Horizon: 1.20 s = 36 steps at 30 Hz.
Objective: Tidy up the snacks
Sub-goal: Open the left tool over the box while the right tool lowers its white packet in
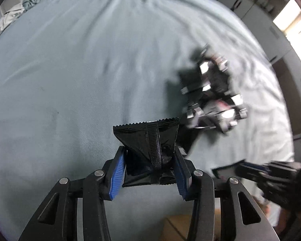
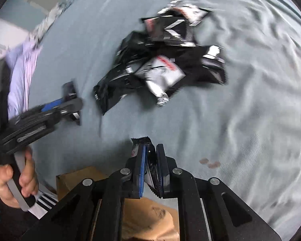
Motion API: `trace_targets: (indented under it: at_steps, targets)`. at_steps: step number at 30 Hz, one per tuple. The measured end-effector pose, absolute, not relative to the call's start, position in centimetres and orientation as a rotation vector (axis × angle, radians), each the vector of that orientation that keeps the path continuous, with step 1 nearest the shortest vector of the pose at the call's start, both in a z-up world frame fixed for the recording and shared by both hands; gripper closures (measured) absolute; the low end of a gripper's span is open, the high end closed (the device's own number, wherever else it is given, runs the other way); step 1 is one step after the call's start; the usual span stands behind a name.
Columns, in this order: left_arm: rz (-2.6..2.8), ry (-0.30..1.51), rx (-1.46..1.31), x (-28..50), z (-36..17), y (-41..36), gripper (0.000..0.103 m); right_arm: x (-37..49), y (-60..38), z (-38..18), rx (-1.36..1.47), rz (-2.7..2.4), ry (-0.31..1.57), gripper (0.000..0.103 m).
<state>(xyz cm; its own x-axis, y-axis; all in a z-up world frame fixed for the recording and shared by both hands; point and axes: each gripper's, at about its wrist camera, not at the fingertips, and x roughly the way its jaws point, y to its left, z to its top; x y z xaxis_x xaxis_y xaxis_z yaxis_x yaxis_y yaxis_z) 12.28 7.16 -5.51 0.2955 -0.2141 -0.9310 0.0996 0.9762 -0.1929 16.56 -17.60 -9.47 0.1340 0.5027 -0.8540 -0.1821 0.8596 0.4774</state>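
Observation:
My left gripper [image 1: 149,160] is shut on a black snack packet [image 1: 150,140], held flat between the blue pads above the bed; it also shows in the right wrist view [image 2: 70,104]. My right gripper [image 2: 150,166] is shut on another black snack packet [image 2: 143,142], held edge-on; it shows blurred in the left wrist view [image 1: 256,168]. A pile of several black and silver snack packets [image 2: 162,60] lies on the light blue bedsheet [image 2: 240,110], ahead of both grippers, and appears in the left wrist view [image 1: 212,98].
An open cardboard box [image 2: 74,180] sits below the right gripper at the bed's edge; its edge shows in the left wrist view [image 1: 176,227]. A lilac cloth [image 2: 22,76] lies at the left. Cabinets [image 1: 260,20] stand beyond the bed.

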Motion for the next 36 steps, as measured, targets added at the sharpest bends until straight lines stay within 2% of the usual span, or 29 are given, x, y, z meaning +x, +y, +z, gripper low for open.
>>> trace_targets:
  at_steps: [5, 9, 10, 12, 13, 17, 25, 29, 36]
  targets:
    - [-0.412, 1.144, -0.069, 6.5, -0.7, 5.7, 0.059, 15.2, -20.7, -8.1, 0.444, 0.44, 1.257, 0.094]
    - [-0.607, 1.102, 0.005, 2.1, 0.3, 3.3, 0.056, 12.6, -23.4, -6.0, 0.48, 0.364, 1.136, 0.094]
    - [-0.648, 1.108, 0.012, 1.2, 0.1, 3.0, 0.053, 11.7, -23.2, -5.5, 0.488, 0.353, 1.118, 0.094]
    - [-0.651, 1.108, 0.032, 0.4, 0.0, 2.4, 0.024, 9.7, -24.4, -4.7, 0.532, 0.328, 1.067, 0.094]
    - [-0.619, 1.099, 0.05, 0.0, 0.1, 2.5, 0.02, 9.2, -24.5, -4.5, 0.552, 0.323, 1.049, 0.094]
    - [-0.466, 1.1, 0.032, 1.2, 0.0, 3.8, 0.019, 5.2, -26.4, -2.0, 0.655, 0.346, 0.937, 0.094]
    - [-0.183, 1.237, -0.066, 4.0, -4.2, 7.7, 0.019, -3.2, -28.2, 0.3, 0.668, 0.496, 0.789, 0.094]
    - [-0.177, 1.222, -0.001, 3.8, -4.0, 6.9, 0.019, -5.4, -26.9, 0.8, 0.592, 0.584, 0.796, 0.094]
    - [-0.183, 1.196, 0.096, 3.5, -4.1, 5.3, 0.019, -4.1, -24.1, 0.1, 0.479, 0.623, 0.903, 0.093]
